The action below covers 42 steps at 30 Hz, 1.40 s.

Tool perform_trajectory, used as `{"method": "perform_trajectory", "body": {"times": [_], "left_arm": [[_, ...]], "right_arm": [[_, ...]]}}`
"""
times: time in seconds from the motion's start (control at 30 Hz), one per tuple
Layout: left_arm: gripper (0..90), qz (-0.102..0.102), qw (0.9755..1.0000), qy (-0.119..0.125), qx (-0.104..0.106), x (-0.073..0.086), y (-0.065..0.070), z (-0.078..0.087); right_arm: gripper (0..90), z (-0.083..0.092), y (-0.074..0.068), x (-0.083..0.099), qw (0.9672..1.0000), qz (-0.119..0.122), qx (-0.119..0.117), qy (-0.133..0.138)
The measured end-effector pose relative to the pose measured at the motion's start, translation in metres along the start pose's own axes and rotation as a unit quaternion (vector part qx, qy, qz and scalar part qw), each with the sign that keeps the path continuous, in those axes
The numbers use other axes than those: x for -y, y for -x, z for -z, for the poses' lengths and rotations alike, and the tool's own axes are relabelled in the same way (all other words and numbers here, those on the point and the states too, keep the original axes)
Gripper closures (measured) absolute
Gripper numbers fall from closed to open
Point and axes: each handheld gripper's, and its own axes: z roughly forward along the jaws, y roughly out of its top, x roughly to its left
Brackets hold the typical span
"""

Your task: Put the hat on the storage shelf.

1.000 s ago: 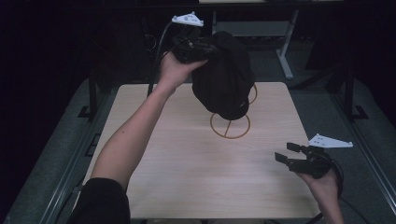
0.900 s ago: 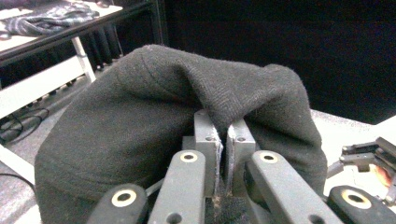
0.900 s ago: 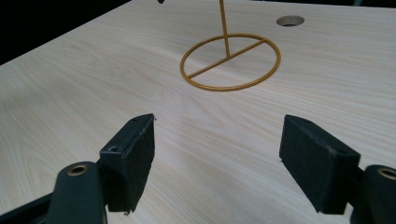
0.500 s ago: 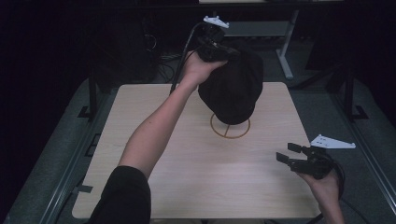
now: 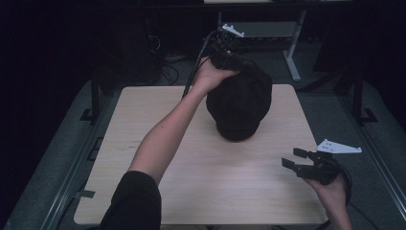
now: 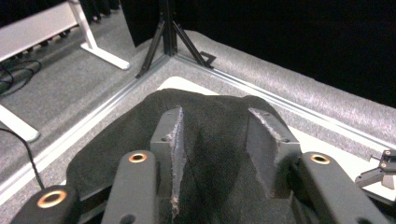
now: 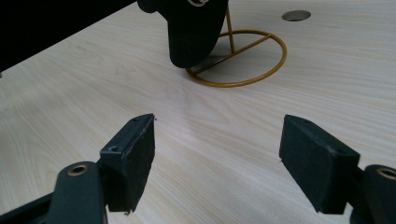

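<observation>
A black cap sits over a gold wire stand at the middle back of the wooden table. In the right gripper view its brim hangs above the stand's ring. My left gripper is at the cap's far top. Its jaws have just been opening and stand apart in the left gripper view, with the cap's fabric lying loosely between the pads. My right gripper rests open near the table's front right, nothing between its pads.
A round hole is in the tabletop behind the stand. Grey carpet and a metal rail surround the table. A white desk frame and cables stand beyond the far edge. Bare wood lies between cap and right gripper.
The left hand carried the cap right and down onto the stand, so the gold ring is now covered in the high view. The right gripper has not moved.
</observation>
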Motion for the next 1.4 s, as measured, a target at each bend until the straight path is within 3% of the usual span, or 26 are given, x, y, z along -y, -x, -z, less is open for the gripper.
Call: {"method": "perform_trajectory", "body": {"times": [0.77,1.4], "left_arm": [[50.1,0.005,1.0,0.005,-0.004,0.036,0.0,0.043],[49.0,0.016,0.9996,0.022,-0.005,0.08,0.0,0.076]], "right_arm": [[25.1,-0.005,-0.006,0.003,0.9997,0.015,0.012,-0.015],[24.9,-0.013,-0.012,0.002,0.999,0.023,0.02,-0.033]]}}
